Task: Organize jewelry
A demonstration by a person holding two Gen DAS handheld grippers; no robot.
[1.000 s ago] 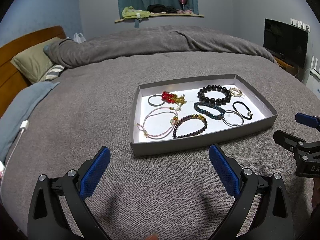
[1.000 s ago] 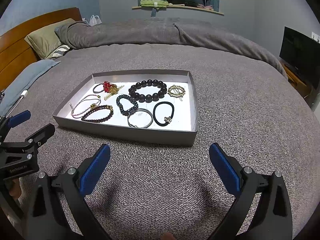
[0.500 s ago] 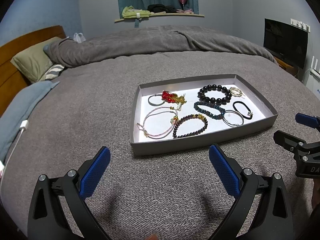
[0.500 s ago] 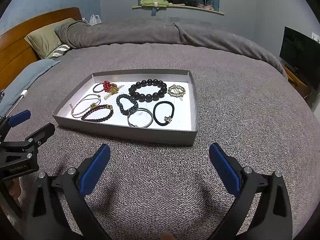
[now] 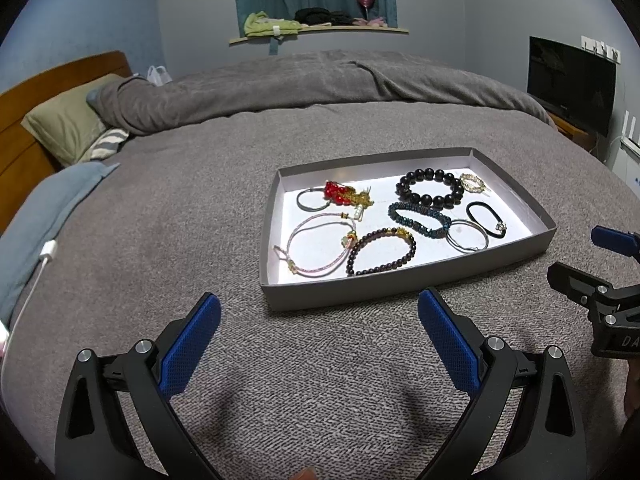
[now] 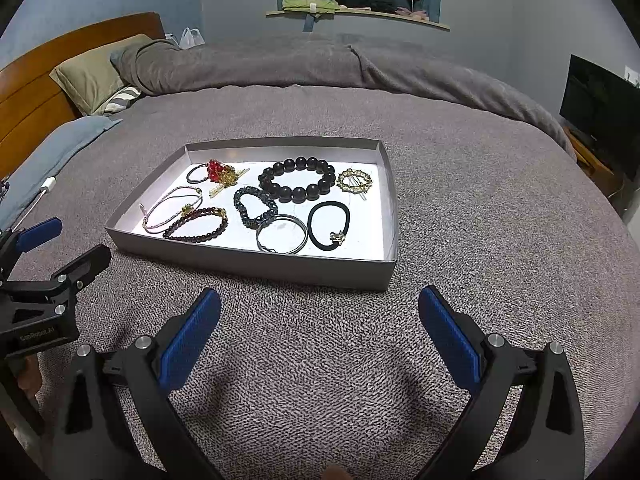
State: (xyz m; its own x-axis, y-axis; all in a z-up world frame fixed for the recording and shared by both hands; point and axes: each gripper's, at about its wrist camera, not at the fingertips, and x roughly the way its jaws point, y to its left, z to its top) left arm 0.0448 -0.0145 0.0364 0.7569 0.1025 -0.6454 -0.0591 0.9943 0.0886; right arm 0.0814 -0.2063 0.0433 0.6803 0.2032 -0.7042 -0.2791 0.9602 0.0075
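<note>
Both hand-held grippers, left hand-held gripper [image 5: 318, 318] and right hand-held gripper [image 6: 319, 314], hover spread wide and empty over the bed [image 6: 480, 208], just short of the jewelry tray [image 6: 280, 266].

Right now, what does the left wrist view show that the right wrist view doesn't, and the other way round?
Only the left wrist view shows the right gripper from the side at its right edge, plus the white wall outlets above the television.

Only the right wrist view shows the left gripper from the side at its left edge.

Both show the gray tray on the bedspread with all its jewelry, such as the large black bead bracelet and the black hair tie. In each, the camera's own jaws are spread wide and hold nothing.
</note>
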